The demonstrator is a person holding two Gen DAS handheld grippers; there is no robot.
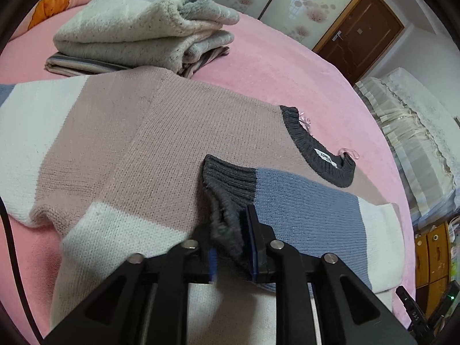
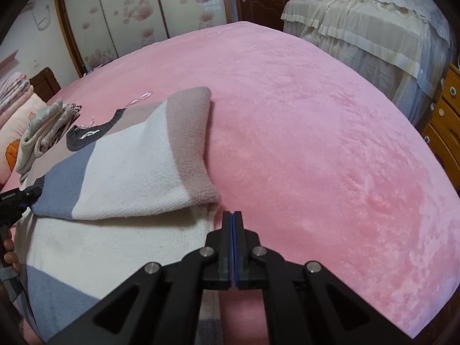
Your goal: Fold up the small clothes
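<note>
A big soft pink blanket [image 2: 302, 120] covers the bed. On it lies a knitted sweater with dusty pink, white and blue stripes [image 1: 120, 143], spread flat near the close edge of the bed. One sleeve with a blue band and a dark grey ribbed cuff [image 1: 230, 184] is folded across the sweater's body. The sweater's dark grey ribbed neck [image 1: 319, 155] shows a small white label.

Behind the sweater sits a pile of folded clothes with a fluffy grey-white jumper on top [image 1: 138, 34].

The left gripper [image 1: 230, 247] has its two black fingers a little apart. The grey cuff sits between them, and I cannot tell if they press on it.

The right gripper [image 2: 233, 215] has its fingers tight together with nothing inside. It sits over the blanket, just beside the sweater's white edge.
</note>
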